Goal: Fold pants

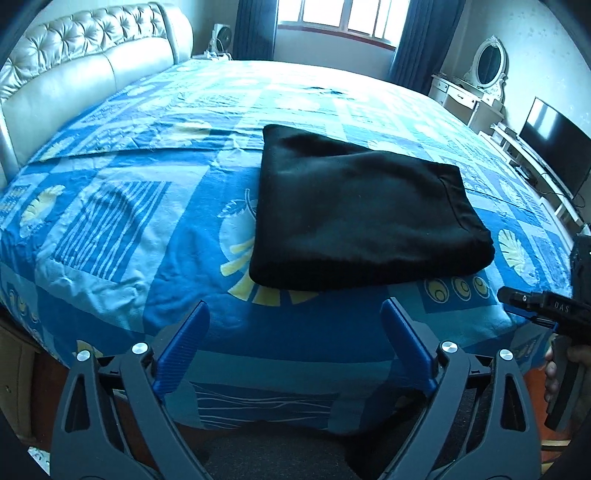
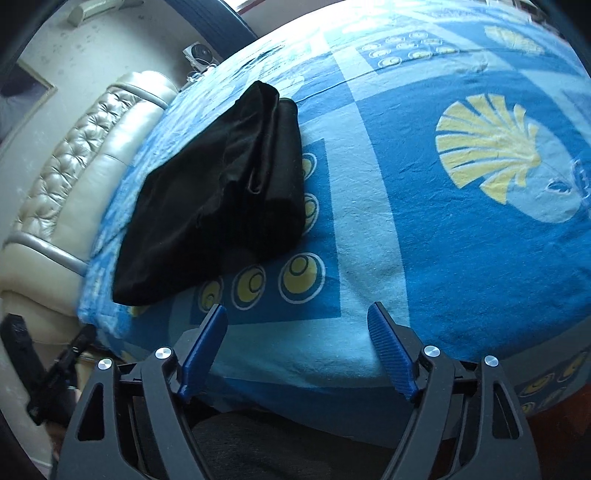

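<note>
The black pants [image 1: 354, 210] lie folded into a compact rectangle on the blue patterned bed sheet [image 1: 122, 206], near the front edge. In the right wrist view the folded pants [image 2: 214, 199] lie at the upper left, with stacked layers showing at their right end. My left gripper [image 1: 295, 314] is open and empty, just in front of the pants over the bed edge. My right gripper [image 2: 297, 314] is open and empty, to the right of the pants. It also shows at the right edge of the left wrist view [image 1: 517, 299].
A padded cream headboard [image 1: 74, 77] runs along the left of the bed. A white dresser with an oval mirror [image 1: 480, 81] and a TV [image 1: 554, 144] on a low stand are at the right. A window with blue curtains [image 1: 255, 26] is behind.
</note>
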